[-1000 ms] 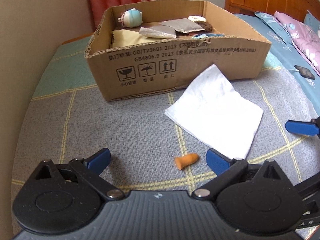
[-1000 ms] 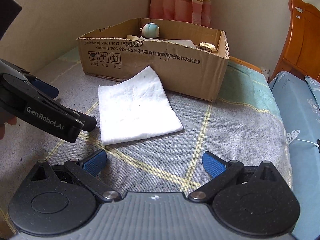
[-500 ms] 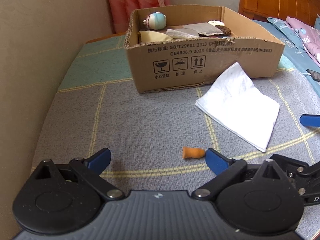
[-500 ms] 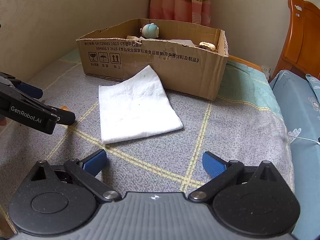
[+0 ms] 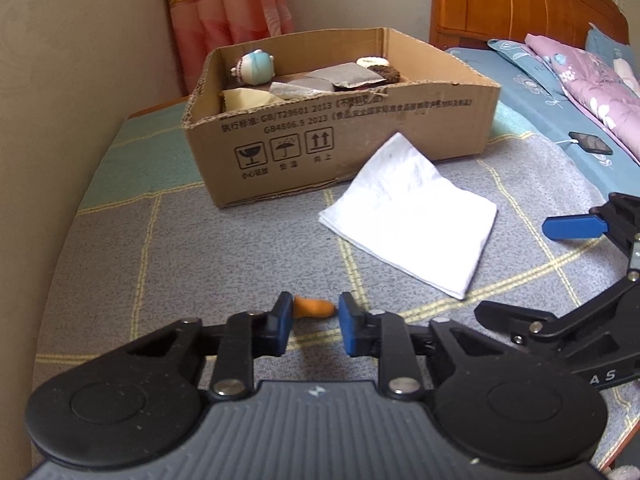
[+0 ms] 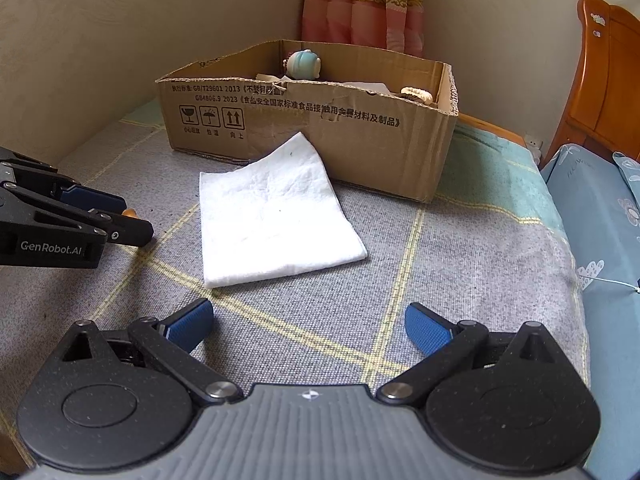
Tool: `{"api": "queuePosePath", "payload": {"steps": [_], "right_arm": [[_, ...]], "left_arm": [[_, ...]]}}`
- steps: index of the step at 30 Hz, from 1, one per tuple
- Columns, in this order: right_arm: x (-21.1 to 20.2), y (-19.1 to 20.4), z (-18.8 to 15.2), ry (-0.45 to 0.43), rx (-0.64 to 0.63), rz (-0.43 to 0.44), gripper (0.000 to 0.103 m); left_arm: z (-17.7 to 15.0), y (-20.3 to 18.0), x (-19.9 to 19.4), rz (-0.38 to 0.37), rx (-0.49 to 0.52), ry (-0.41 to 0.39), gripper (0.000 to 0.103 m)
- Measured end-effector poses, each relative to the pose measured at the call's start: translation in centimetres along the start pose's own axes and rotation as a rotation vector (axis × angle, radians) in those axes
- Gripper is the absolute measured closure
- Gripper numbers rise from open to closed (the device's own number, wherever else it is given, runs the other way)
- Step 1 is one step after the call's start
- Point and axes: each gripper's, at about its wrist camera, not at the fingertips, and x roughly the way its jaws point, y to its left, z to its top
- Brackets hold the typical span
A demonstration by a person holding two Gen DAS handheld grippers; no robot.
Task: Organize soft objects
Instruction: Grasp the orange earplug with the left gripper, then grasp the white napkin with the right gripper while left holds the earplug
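Note:
A small orange foam piece point(image 5: 314, 307) lies on the grey checked mat point(image 5: 200, 264), and its tip also shows in the right wrist view point(image 6: 129, 212). My left gripper point(image 5: 314, 316) is closing around it, and its blue pads meet both ends of the piece. A folded white cloth point(image 5: 408, 224) lies flat in front of the cardboard box point(image 5: 360, 140), one corner leaning on the box wall. My right gripper point(image 6: 308, 320) hovers open and empty just short of the cloth point(image 6: 272, 224). The box point(image 6: 320, 136) holds a teal plush toy point(image 6: 304, 64) and other soft things.
A beige wall runs along the left, with a pink curtain point(image 5: 228, 12) behind the box. To the right are a bed with blue bedding point(image 6: 592, 216), a pink quilt point(image 5: 580, 76), a phone point(image 5: 590, 142) and a wooden headboard point(image 5: 520, 4).
My left gripper moved left until the orange piece sat between its fingers, then its jaws went from wide open to nearly closed on it. The right gripper stayed still and open.

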Motion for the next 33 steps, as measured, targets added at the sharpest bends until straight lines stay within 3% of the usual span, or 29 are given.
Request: {"api": "queuePosePath", "payload": {"steps": [12, 33], "right_arm": [[0.1, 0.0, 0.2, 0.004, -0.008, 0.010, 0.000], [5.3, 0.8, 5.8, 0.052, -0.121, 0.121, 0.000]], "left_arm": [[-0.2, 1.8, 0.0, 0.003, -0.049, 0.014, 0.083], [-0.4, 3.1, 0.1, -0.046, -0.081, 0.004, 0.083]]}}
